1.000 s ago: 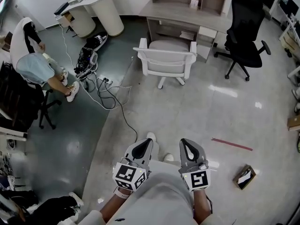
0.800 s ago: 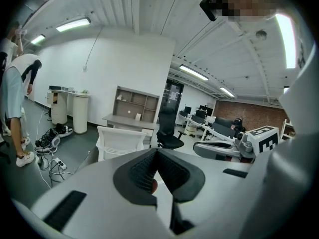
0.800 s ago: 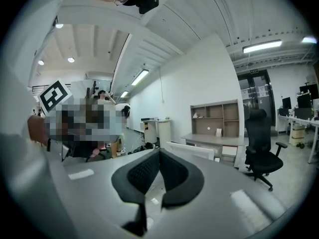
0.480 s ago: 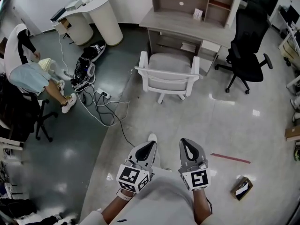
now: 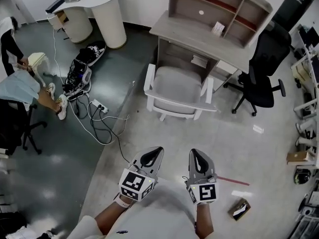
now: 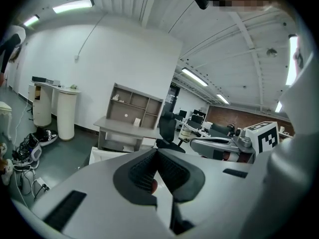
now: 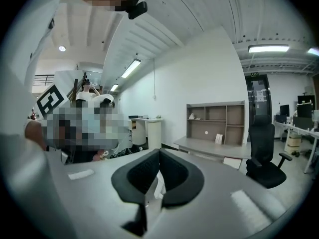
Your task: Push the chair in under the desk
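Note:
A white chair (image 5: 179, 91) with a grey seat stands on the floor in front of the grey wooden desk (image 5: 199, 31), its back towards me and its seat partly in the desk's opening. Both grippers are held low in front of me, well short of the chair and touching nothing. My left gripper (image 5: 158, 150) is shut with nothing in it, and so is my right gripper (image 5: 194, 153). In the left gripper view the shut jaws (image 6: 156, 151) point at the desk (image 6: 124, 125) and the chair (image 6: 101, 154). The right gripper (image 7: 159, 151) looks towards the desk (image 7: 212, 146).
A black office chair (image 5: 264, 66) stands right of the desk. Cables and a power strip (image 5: 97, 106) trail over the dark floor at left, near a white counter (image 5: 97, 9) and a seated person (image 5: 20, 86). A small box (image 5: 240, 209) and red tape (image 5: 232, 181) lie at right.
The chair and desk now sit lower and larger in the head view: I have walked towards them with both grippers carried along, still shut and side by side.

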A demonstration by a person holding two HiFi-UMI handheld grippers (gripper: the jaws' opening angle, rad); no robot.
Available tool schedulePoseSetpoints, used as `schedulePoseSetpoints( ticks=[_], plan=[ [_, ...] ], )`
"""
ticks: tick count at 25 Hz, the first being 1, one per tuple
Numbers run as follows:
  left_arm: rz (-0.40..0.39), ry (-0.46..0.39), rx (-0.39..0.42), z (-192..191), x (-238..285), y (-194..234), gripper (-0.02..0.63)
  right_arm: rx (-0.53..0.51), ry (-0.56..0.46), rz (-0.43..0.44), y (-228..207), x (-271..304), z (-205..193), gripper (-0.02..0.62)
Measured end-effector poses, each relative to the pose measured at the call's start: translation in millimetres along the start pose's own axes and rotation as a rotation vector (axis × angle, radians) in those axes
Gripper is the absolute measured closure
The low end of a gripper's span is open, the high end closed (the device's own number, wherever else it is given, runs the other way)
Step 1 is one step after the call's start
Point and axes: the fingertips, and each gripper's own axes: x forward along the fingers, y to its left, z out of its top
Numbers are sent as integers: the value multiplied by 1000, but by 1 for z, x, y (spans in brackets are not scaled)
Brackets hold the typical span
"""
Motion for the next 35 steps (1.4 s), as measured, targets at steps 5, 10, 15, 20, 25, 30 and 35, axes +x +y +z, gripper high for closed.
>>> schedulePoseSetpoints(
  ticks=[5, 10, 15, 20, 25, 30, 35],
  plan=[
    [-21, -2, -48, 13, 15, 47, 600, -2, 0, -11, 2, 55, 7, 584],
    [-37, -9, -98, 25, 26, 79, 600, 42, 11, -36, 1, 87, 9, 584],
    [-45, 1, -88, 38, 31, 100, 600, -1, 29, -54, 4, 101, 20, 584],
    [-44, -10, -66, 53, 43, 107, 600, -2, 68, -53, -11, 112, 15, 584],
    [6, -5, -82, 53, 58, 120, 600, 10, 63, -10, -24, 139, 11, 584],
    [27, 18, -56, 61, 90, 125, 600, 29, 28, 21, -51, 175, 14, 584],
    [51, 54, -19, 81, 135, 134, 600, 39, 1, 26, -102, 208, 26, 584]
  ],
)
